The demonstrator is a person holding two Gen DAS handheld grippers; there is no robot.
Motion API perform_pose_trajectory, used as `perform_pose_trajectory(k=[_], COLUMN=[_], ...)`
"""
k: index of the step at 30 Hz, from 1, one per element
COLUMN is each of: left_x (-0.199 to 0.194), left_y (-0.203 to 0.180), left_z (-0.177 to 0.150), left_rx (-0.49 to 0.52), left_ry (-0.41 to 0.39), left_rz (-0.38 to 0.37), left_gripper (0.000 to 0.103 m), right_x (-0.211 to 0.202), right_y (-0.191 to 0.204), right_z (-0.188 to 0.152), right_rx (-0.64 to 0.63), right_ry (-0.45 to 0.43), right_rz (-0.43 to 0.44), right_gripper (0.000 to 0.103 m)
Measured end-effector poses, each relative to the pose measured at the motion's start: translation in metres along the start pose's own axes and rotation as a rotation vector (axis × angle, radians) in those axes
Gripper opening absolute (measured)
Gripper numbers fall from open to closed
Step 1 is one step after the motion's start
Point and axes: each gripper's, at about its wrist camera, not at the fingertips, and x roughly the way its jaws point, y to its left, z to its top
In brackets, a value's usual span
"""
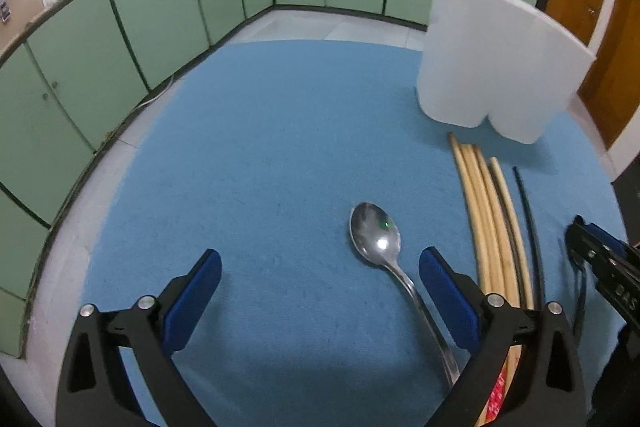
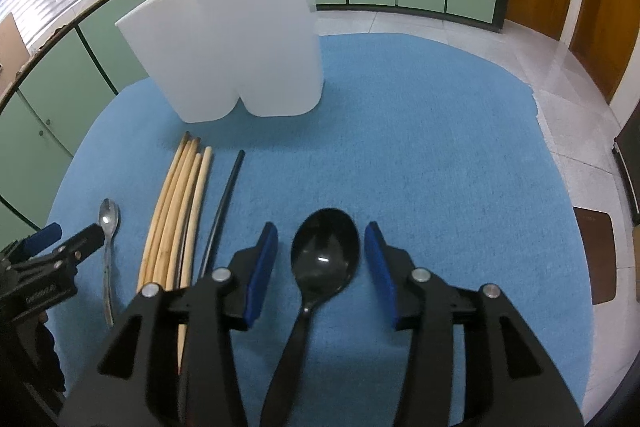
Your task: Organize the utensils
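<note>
Step in hand, by my reading: pick-up of the utensils, none yet lifted, all lying flat on the blue-covered table (image 2: 440,131).

Right gripper (image 2: 322,267): jaws part-way open, straddling the bowl of the black spoon (image 2: 325,253); clear gaps show on both sides, pads not touching it. No earlier frame to compare.

Left gripper (image 1: 320,291): jaws wide, nothing held. The metal spoon (image 1: 376,235) lies between them but off-centre, its handle running close beside the right-hand pad.

Positions: white two-compartment holder (image 2: 240,39) stands upright toward the far edge of the table. Bundle of wooden chopsticks (image 2: 176,211) lies just in front of it; a single black stick (image 2: 224,203) lies beside the bundle, apart from it. Metal spoon sits on the left side, black spoon nearer the middle.

Orientation: black spoon's long axis runs from near edge to far edge, bowl pointing at the far edge, concave side up, handle passing under the gripper body. Metal spoon likewise bowl-far, slightly skewed. Chopsticks run the same way, tips toward the holder.

Next move, judged: right jaws would have to close on the spoon, probably lower at the neck or handle, since the bowl is broad; then lift and tip it upright for a compartment. Left gripper needs centring first.
</note>
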Motion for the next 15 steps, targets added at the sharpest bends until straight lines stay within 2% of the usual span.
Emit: perform_pose_trajectory(k=[3, 5, 15], left_x=[0.01, 0.015, 0.019], left_y=[-0.004, -0.01, -0.011], left_z=[0.006, -0.002, 0.003], left_rx=[0.014, 0.024, 0.044], left_ry=[0.017, 0.031, 0.012], left_rz=[0.002, -0.013, -0.048], left_gripper=[0.093, 0.084, 0.081], right_x=[0.003, 0.003, 0.003], right_y=[0.001, 0.002, 0.005], right_z=[0.0, -0.002, -0.001], right_rx=[0.002, -0.007, 0.004], right_ry=[0.005, 0.002, 0.017], right_rz=[0.007, -0.003, -0.017], right_gripper=[0.044, 0.044, 0.044])
